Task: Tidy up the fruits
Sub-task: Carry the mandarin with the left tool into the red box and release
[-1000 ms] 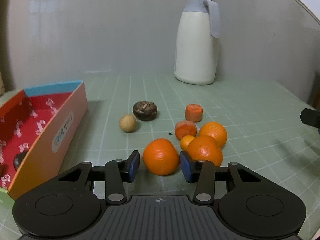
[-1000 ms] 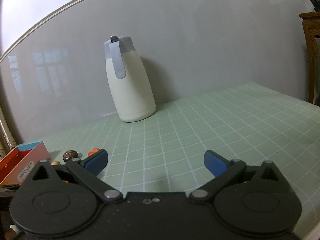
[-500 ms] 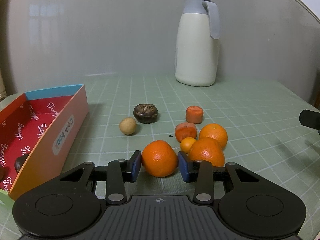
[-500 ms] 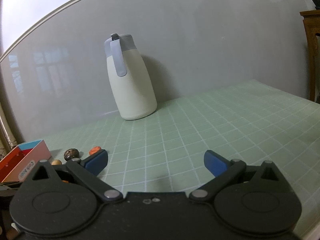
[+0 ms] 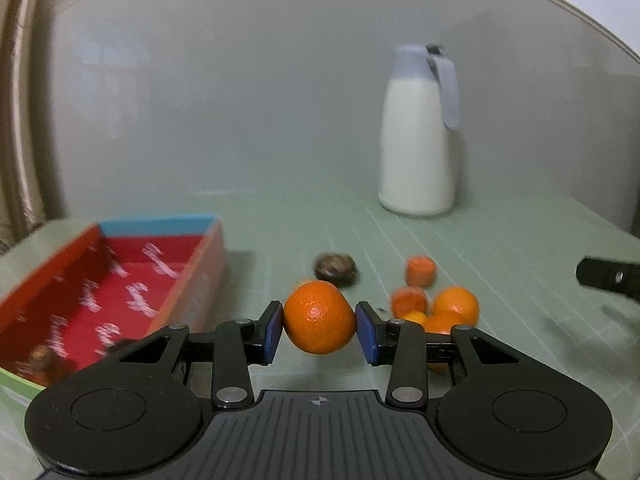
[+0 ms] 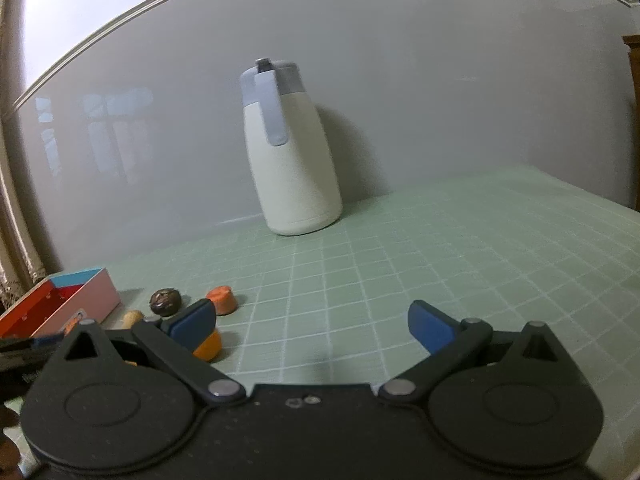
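— Left wrist view: what does your left gripper (image 5: 319, 327) hold?
— Your pads clamp an orange (image 5: 319, 317) clear of the mat, the red box (image 5: 120, 280) beyond.
— And your right gripper (image 6: 312, 330)?
— Level, jaws wide, empty; only its view shows the tan fruit (image 6: 133, 317).

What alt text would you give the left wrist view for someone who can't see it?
The left gripper holds an orange between its jaws, lifted above a green gridded mat. A red box lies to the left, more oranges to the right, and a white jug stands behind.
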`<state>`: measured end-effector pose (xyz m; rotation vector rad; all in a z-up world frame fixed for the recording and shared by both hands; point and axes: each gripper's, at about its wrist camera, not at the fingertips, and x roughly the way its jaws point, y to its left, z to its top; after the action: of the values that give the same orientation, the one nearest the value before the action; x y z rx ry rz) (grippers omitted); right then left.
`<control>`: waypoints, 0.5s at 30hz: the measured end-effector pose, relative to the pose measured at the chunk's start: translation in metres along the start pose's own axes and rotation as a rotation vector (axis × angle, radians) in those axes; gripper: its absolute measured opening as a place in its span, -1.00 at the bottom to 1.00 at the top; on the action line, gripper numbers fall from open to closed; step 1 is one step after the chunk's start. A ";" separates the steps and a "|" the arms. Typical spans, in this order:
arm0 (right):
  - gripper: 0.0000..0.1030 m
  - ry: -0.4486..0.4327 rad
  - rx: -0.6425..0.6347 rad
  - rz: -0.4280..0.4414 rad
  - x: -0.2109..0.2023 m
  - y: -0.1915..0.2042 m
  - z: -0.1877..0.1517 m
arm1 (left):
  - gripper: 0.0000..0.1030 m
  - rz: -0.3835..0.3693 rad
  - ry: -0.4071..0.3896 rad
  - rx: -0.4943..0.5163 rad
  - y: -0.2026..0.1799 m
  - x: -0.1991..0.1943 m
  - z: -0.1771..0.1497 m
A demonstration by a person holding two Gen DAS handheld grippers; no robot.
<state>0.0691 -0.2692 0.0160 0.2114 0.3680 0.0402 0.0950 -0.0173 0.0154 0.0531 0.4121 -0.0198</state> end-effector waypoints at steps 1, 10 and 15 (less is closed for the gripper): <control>0.99 0.000 -0.006 0.004 0.000 0.003 0.000 | -0.22 0.015 -0.015 -0.004 0.004 -0.004 0.001; 0.99 0.012 -0.049 0.057 0.007 0.033 -0.002 | -0.22 0.082 -0.045 -0.037 0.041 -0.022 0.003; 0.99 0.012 -0.069 0.087 0.008 0.047 -0.003 | -0.22 0.100 -0.063 -0.060 0.053 -0.031 0.002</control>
<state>0.0756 -0.2221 0.0202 0.1588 0.3684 0.1396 0.0687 0.0361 0.0325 0.0136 0.3464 0.0888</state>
